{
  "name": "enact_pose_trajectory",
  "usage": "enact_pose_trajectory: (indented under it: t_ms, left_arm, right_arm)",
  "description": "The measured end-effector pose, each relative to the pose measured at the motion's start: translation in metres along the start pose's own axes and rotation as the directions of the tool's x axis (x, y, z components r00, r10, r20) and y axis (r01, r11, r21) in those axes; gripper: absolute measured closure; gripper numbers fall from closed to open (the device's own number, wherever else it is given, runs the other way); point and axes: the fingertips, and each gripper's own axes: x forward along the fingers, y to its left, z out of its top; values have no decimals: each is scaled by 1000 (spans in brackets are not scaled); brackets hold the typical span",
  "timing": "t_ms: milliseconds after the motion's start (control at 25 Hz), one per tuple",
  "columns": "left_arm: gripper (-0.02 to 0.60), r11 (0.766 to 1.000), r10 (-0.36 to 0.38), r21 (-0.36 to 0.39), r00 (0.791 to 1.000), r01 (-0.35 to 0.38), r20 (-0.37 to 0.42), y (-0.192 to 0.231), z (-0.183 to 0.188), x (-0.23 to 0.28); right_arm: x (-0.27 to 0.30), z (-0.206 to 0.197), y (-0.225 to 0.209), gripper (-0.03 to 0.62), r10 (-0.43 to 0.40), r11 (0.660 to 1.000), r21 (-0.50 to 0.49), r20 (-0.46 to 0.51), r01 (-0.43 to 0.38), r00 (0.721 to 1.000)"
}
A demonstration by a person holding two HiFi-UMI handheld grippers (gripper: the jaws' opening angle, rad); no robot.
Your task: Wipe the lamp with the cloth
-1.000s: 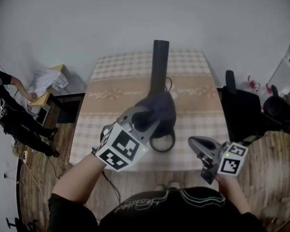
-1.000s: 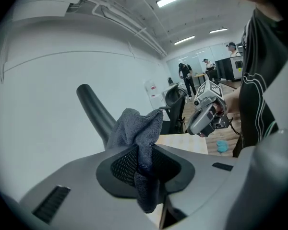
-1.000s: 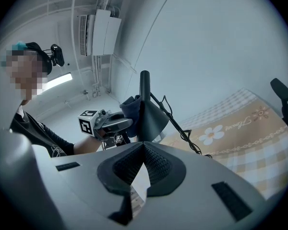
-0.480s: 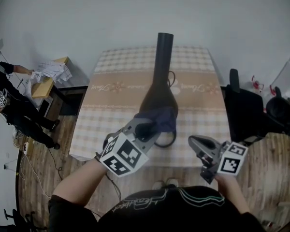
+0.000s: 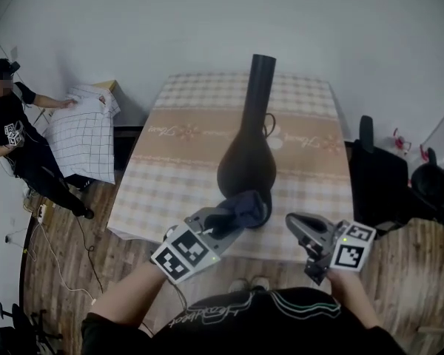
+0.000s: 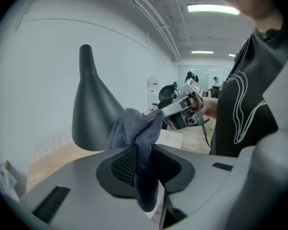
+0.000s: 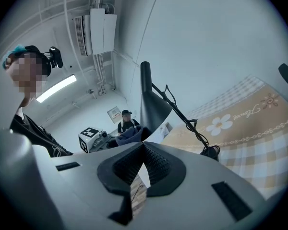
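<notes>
Lamp [image 5: 248, 161] first: it is black, with a wide rounded lower body and a tall narrow neck, and it stands upright near the middle of the table [image 5: 185, 161], which is covered by a beige checked tablecloth with a flowered band. A black cord [image 5: 270, 128] runs from it across the tabletop. We hold the left gripper [image 5: 226, 224] at the lamp's near side, with its jaws closed on a dark blue-grey cloth [image 5: 240, 209]. In the left gripper view the cloth [image 6: 137, 128] is pinched between the two pads, with a bunched fold rising above them and a tail hanging below, and the lamp [image 6: 89, 114] stands just behind it. From the head view the bunched cloth lies against the lowest part of the lamp's body, just above the tablecloth. Our right gripper [image 5: 300, 224] is off the table's near right edge, well apart from the lamp. In its own view the right gripper [image 7: 143, 147] has its jaws brought together at the tips with nothing between them, and it looks toward the lamp [image 7: 151, 104] and its cord [image 7: 182, 116]. At the far left a person [image 5: 15, 139] stands on the wooden floor beside a low stand, holding a white checked sheet [image 5: 78, 135] — well away from the table. A black chair [image 5: 377, 176] sits just off the table's right side.
</notes>
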Motion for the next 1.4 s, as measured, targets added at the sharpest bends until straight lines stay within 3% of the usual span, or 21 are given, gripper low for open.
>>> enact_pose_trajectory:
  t_ms: [160,280,360,520,640,800,1080,1400]
  left_arm:
    - [509,993,-26,-118,999,29,25,-11,-13,-5]
    - [509,968,-42,-241,994,65,101,-13,-14,-14]
    - [509,957,-51,-274,987,91,150,-13,-13,-25]
    - [510,928,-120,-304,947,214,299,-10,-5,-45]
    - [511,901,-116,-343,911,264,395,9,1,-60]
    - [511,890,-171,-311,875,334,452,31,10,-81]
    - [510,891,-225,-243,839,383,496,79,19,-102]
    - [511,861,-326,-169,775,480,542,117,37,-110]
  right_arm:
    - [4,2,-2,583,25,999,-24,-20,-26,999]
    - [0,1,-9,583,14,1000,-13,-16,-14,1000]
    - [-3,2,-11,583,12,1000,-1,-8,-12,1000]
    - [-5,9,-13,583,-21,999,-30,-2,20,1000]
    - [3,17,-4,583,-39,998,-52,9,40,999]
    - [18,30,15,583,-77,993,-88,39,80,996]
    - [51,41,36,583,-162,977,-122,122,177,979]
    - [61,48,63,583,-330,929,-89,242,359,913]
